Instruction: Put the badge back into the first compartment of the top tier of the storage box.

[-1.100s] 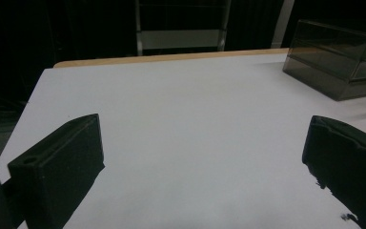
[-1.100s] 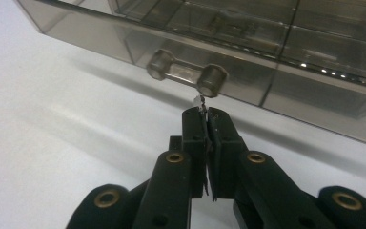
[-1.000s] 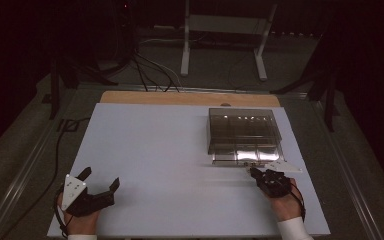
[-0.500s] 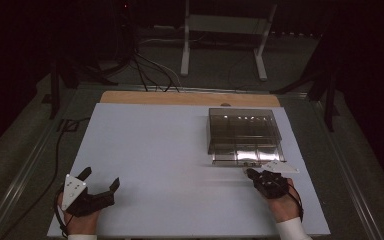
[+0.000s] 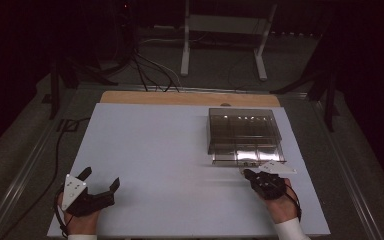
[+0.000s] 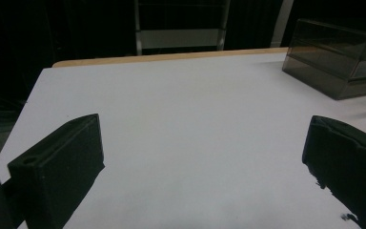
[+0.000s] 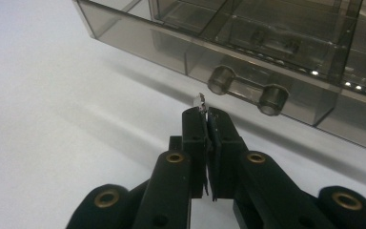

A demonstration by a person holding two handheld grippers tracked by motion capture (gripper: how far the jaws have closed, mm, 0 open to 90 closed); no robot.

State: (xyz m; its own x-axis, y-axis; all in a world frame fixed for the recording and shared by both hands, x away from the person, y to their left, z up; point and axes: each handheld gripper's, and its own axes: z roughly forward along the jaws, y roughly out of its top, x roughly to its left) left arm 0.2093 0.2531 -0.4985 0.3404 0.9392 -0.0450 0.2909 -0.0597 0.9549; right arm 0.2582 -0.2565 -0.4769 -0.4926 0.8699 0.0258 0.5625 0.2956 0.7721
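My right tongs (image 7: 206, 114) pinch what looks like a tiny silvery metal piece (image 7: 200, 101) just before the smoky clear plastic compartment box (image 7: 248, 43) on the white surface (image 5: 155, 150); my left tongs (image 6: 202, 157) gape empty.

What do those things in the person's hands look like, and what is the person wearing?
Each hand holds a black two-jaw gripper: the left gripper has a grey three-cornered plate on top and a trailing black cable; the right gripper shows brass-coloured rivets. White sleeve cuffs cover both wrists.
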